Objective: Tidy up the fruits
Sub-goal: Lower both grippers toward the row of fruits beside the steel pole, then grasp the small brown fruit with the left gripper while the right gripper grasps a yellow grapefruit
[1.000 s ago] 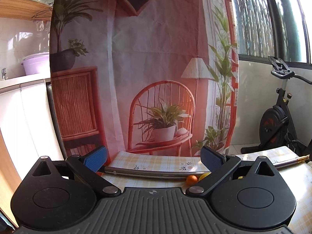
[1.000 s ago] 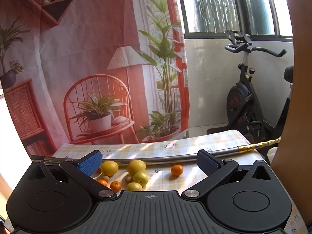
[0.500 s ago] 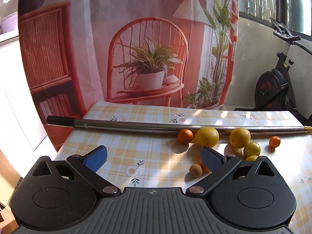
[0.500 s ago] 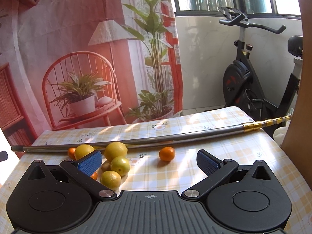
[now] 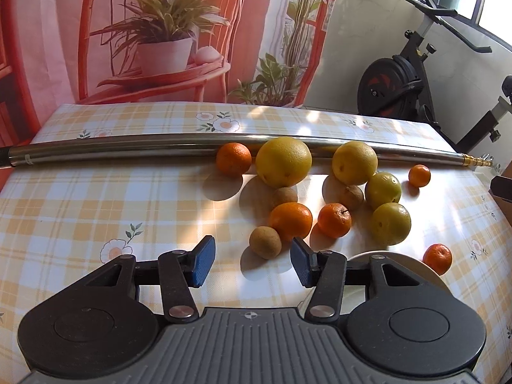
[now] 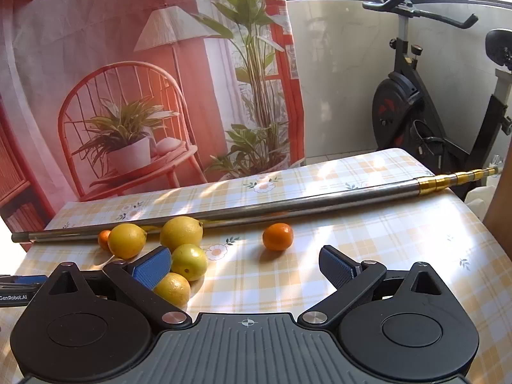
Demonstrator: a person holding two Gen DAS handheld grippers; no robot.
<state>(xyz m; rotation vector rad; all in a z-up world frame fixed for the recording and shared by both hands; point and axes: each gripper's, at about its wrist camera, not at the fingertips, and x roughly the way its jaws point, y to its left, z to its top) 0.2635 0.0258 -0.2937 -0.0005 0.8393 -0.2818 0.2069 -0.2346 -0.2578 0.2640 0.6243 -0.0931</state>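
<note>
Loose fruit lies on a checked tablecloth (image 5: 80, 204). In the left wrist view I see two large yellow citrus (image 5: 283, 161), two yellow-green ones (image 5: 391, 223), several small oranges (image 5: 291, 219) and brown round fruits (image 5: 265, 242). My left gripper (image 5: 252, 265) is open and empty, just in front of a brown fruit. My right gripper (image 6: 246, 265) is open and empty above the cloth; its left finger (image 6: 150, 267) overlaps the yellow-green fruits (image 6: 188, 261). A lone small orange (image 6: 277, 236) lies ahead of it.
A long metal pole (image 5: 128, 151) lies across the table behind the fruit, with a brass end (image 6: 454, 179) at the right. A white round rim (image 5: 412, 267) shows behind my left gripper's right finger. A printed backdrop hangs behind; an exercise bike (image 6: 416, 102) stands to the right.
Both grippers have tilted down and moved closer to the table, so the fruit now fills the views. My left gripper's fingers have narrowed somewhat but stay open.
</note>
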